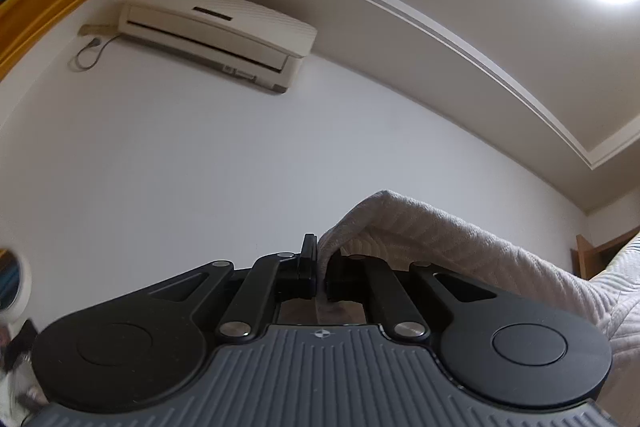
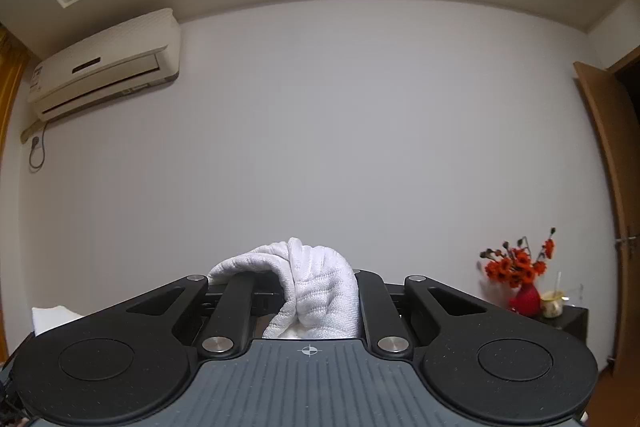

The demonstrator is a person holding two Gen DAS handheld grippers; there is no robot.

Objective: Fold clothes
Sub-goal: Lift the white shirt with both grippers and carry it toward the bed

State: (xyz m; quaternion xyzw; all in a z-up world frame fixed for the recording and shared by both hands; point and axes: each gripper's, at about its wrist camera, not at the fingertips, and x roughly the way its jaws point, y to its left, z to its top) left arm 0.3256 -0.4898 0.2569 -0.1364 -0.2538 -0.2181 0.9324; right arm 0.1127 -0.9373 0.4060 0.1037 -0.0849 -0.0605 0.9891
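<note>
Both your grippers, left gripper (image 1: 319, 277) and right gripper (image 2: 308, 301), point below the wall air conditioner (image 2: 105, 63), fingers clamped tight on the white ribbed knit garment (image 2: 316, 291), raising it to hang straight.

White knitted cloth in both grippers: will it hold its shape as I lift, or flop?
Likely floppy: the white ribbed knit cloth bunches in folds over the right gripper and drapes away from the left gripper. Probably not slippery, given its textured weave. It seems light, sagging only gently.

Both grippers: black linkage arms w/ silver screws, round discs, ribbed grey body w/ crosshair mark.
</note>
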